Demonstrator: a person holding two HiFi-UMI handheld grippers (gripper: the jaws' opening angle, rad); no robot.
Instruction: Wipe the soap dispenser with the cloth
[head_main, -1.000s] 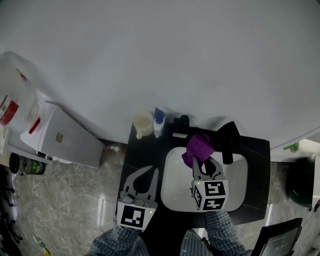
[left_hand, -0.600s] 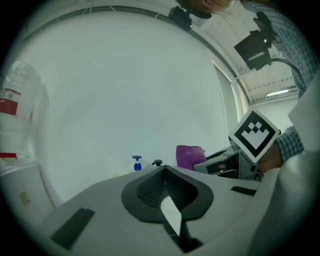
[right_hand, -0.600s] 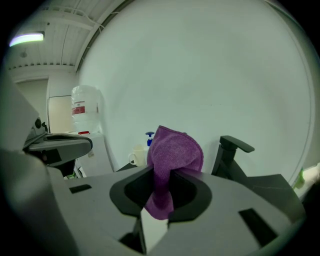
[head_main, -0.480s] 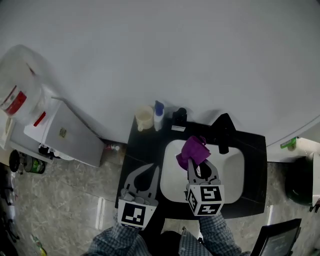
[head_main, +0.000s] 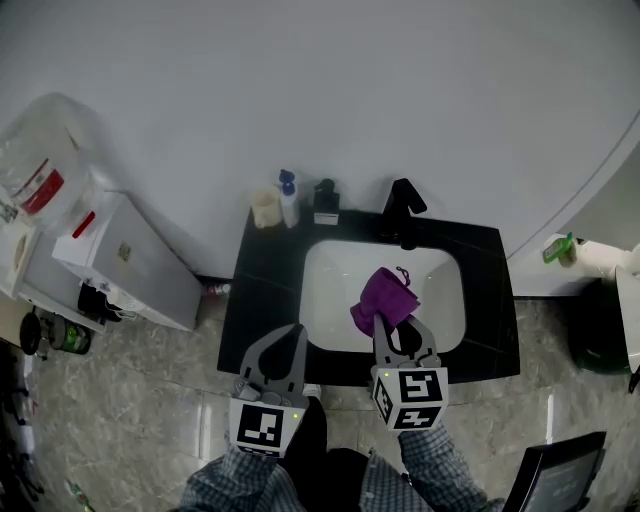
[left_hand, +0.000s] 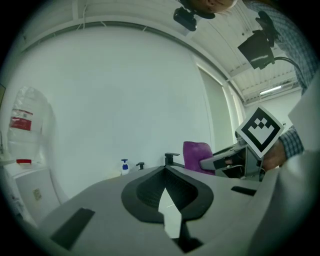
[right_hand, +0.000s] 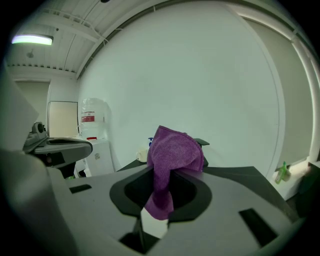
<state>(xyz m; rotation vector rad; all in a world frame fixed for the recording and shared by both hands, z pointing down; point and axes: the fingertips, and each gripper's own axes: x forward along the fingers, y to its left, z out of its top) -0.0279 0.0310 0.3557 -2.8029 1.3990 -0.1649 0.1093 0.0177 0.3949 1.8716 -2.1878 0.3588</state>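
Note:
A black pump dispenser (head_main: 325, 201) stands at the back of the black counter (head_main: 490, 290), beside a white bottle with a blue pump (head_main: 288, 198). My right gripper (head_main: 393, 325) is shut on a purple cloth (head_main: 385, 296), held over the front of the white sink (head_main: 335, 280), well short of the dispenser. In the right gripper view the cloth (right_hand: 172, 155) bunches up out of the jaws (right_hand: 164, 175) and hides most of the counter's back. My left gripper (head_main: 292, 336) is shut and empty at the counter's front edge. In the left gripper view its tip (left_hand: 165, 171) points toward the blue-pump bottle (left_hand: 124, 166) and dispenser (left_hand: 140, 165).
A black faucet (head_main: 403, 212) rises behind the sink, and a cream cup (head_main: 264, 207) stands at the counter's back left. A white water cooler (head_main: 120, 265) with its jug (head_main: 40, 170) is on the left. A green bottle (head_main: 557, 247) and a dark bin (head_main: 600, 350) are on the right.
Both grippers have drawn back from the counter's rear. The cloth, earlier close to the faucet and dispenser, now hangs over the sink's front. The head view has shifted too.

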